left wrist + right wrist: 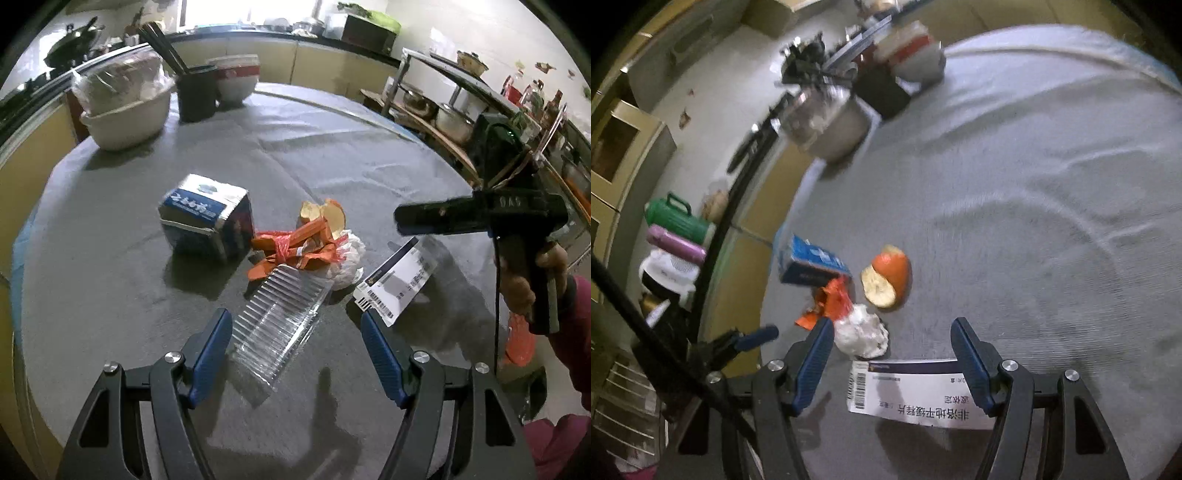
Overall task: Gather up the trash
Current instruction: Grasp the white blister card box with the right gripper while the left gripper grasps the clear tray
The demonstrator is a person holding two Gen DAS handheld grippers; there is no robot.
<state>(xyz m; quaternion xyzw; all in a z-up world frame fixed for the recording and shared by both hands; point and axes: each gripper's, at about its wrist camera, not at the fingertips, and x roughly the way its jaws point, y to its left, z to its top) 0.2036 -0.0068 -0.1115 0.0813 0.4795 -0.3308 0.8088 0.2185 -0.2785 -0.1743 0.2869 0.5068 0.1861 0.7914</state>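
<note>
Approaching stage of the pickup, by my reading: nothing is gripped on either side and all the trash lies loose on the grey tablecloth [332, 147].

Left gripper [295, 354]: jaws spread wide and empty. It hovers over the near end of the clear ribbed plastic tray [277, 325], which lies flat between the blue pads [210, 354]. I cannot tell whether the pads are down at cloth level.

Right gripper [892, 365]: jaws also wide apart, holding nothing. The white medicine box [916, 398], flat with its barcode end to the left, lies between the fingers; the right pad overlaps its far edge in the wrist view, but contact is not confirmed. The right wrist picture is motion-blurred.

Rest of the pile, mid-table:
- blue tissue pack [207, 218], just left of the heap
- orange wrapper [291, 247], touching the tray's far end
- crumpled white plastic [347, 262], beside the wrapper
- half-eaten apple [886, 277], behind it

No bin shows in either view, so I cannot say where the trash goes.

Next move, my judgement: bring each tool lower and shut on its own item. The box lies flat, so one finger probably has to get under an edge. The tray looks thin and springy; a light squeeze across its short side seems safest, or it may buckle and slip.
</note>
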